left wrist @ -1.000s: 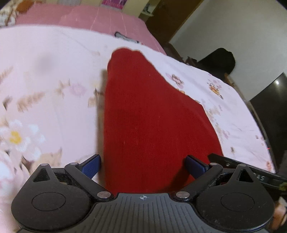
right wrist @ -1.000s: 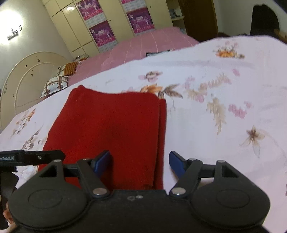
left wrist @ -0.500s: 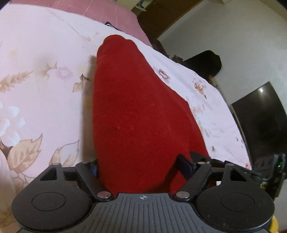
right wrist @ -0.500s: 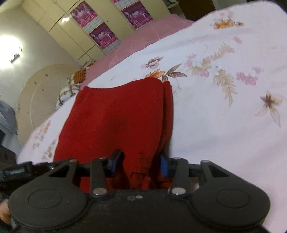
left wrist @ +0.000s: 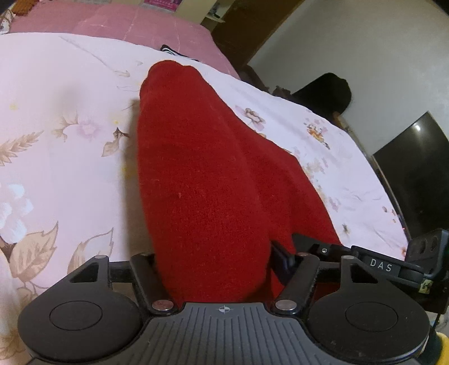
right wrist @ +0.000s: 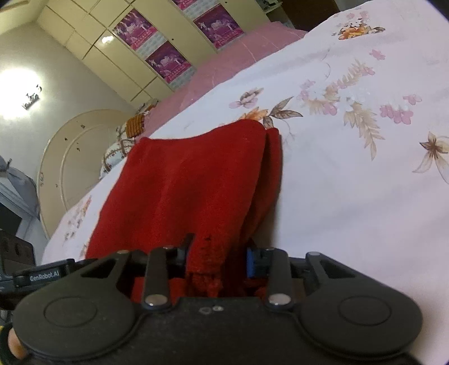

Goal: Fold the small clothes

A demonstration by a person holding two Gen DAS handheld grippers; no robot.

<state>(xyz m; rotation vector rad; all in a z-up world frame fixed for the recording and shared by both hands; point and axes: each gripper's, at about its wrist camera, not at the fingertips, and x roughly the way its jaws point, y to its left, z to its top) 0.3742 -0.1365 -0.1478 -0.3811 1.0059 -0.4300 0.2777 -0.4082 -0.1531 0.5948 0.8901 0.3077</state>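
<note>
A red garment (left wrist: pixel 207 179), folded lengthwise, lies on the flowered white sheet (right wrist: pixel 350 174) of the bed. Its near end is bunched up and raised off the sheet. The left tool (left wrist: pixel 216 261) is closing on one near corner, cloth filling the gap between its jaws. The right tool (right wrist: pixel 217 258) is closing on the other near corner, and a gathered fold of the red cloth is pinched between its jaws. Beyond the garment's far end lies a pink bedspread (left wrist: pixel 134 25), with wardrobe doors (right wrist: pixel 157 36) behind that.
</note>
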